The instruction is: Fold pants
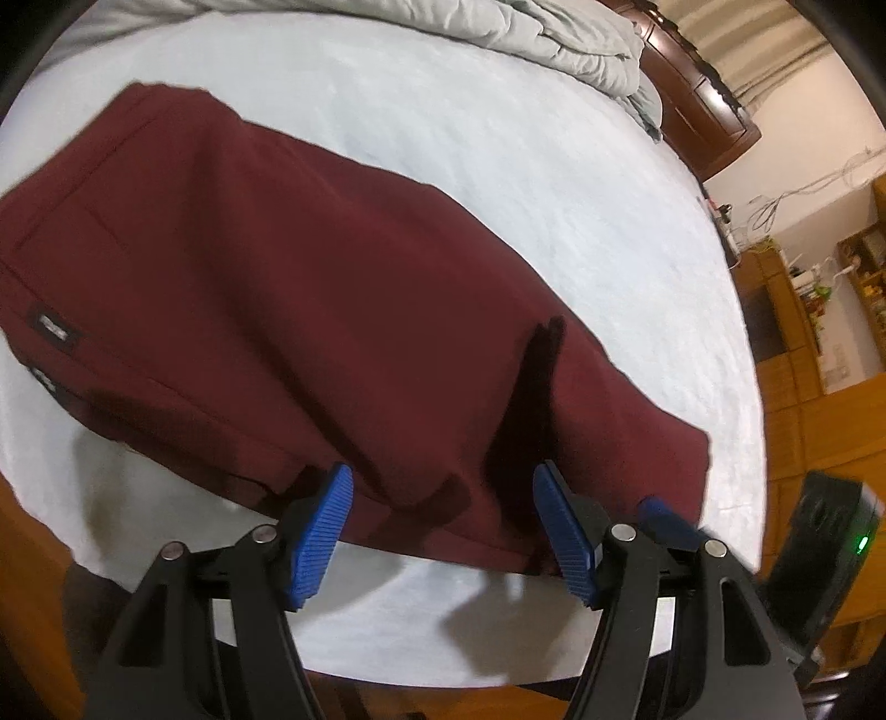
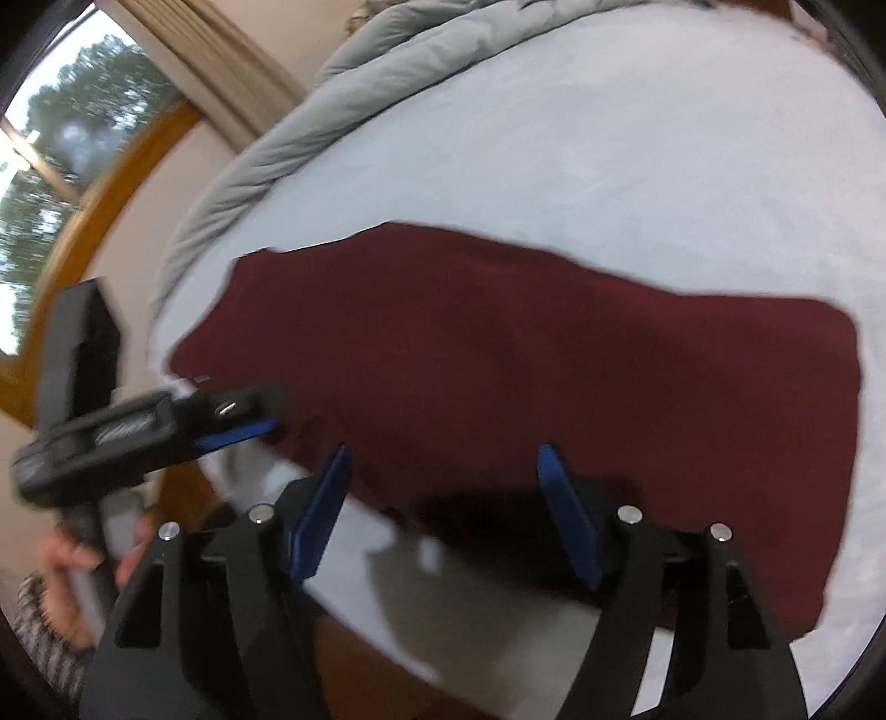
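Dark red pants (image 1: 288,277) lie folded lengthwise on a pale bed sheet (image 1: 498,144). A black label (image 1: 54,328) shows near the waistband at the left. My left gripper (image 1: 443,487) is open, its blue pads at the pants' near edge. My right gripper (image 2: 443,459) is open too, just above the near edge of the pants (image 2: 554,360). The other gripper's body (image 1: 830,531) shows at the right of the left wrist view. In the right wrist view the left gripper (image 2: 238,432) shows at the left, its blue pad touching the pants' edge.
A grey duvet (image 1: 554,39) is bunched at the far side of the bed. A dark wooden headboard (image 1: 703,105) and wooden shelves (image 1: 830,310) stand to the right. A window (image 2: 50,166) with a wooden frame is at the left. The bed's near edge is just below the grippers.
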A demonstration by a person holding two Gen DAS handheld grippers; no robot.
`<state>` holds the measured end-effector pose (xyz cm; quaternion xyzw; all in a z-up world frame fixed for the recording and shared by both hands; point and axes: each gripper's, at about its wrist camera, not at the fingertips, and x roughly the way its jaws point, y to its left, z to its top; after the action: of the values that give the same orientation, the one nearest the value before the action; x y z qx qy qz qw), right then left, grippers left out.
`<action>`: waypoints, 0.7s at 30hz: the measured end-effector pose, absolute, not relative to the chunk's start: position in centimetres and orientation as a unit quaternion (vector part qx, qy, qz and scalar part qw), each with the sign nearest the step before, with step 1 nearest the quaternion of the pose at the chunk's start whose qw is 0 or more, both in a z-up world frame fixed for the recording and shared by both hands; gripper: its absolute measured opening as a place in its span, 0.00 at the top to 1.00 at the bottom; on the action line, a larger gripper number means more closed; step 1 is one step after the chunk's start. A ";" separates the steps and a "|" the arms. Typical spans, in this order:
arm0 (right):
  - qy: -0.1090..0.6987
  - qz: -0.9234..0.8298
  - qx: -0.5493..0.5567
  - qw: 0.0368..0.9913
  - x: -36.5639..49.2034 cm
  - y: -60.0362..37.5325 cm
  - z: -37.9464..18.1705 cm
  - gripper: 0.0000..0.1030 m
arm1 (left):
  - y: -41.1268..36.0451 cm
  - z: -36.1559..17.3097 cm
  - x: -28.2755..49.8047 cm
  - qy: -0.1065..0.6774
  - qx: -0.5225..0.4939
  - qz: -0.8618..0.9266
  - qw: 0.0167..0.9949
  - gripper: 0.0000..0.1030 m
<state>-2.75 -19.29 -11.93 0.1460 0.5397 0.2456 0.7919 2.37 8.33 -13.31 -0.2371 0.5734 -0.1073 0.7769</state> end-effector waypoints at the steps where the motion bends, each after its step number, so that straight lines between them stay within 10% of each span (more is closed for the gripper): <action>1: 0.544 0.260 0.165 0.781 -3.0 -19.7 -12.0 0.32 | 8.3 -13.5 2.5 0.576 -0.245 -0.109 0.772 0.34; 21: 0.483 0.156 0.280 0.814 -8.4 -33.2 -8.8 0.30 | 1.9 -16.5 3.4 0.640 -0.293 -0.174 0.689 0.26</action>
<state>-8.44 -33.19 -8.83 0.2801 0.4835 0.1565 0.8144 3.44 1.87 -16.47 -0.2932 0.6401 -0.1740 0.6885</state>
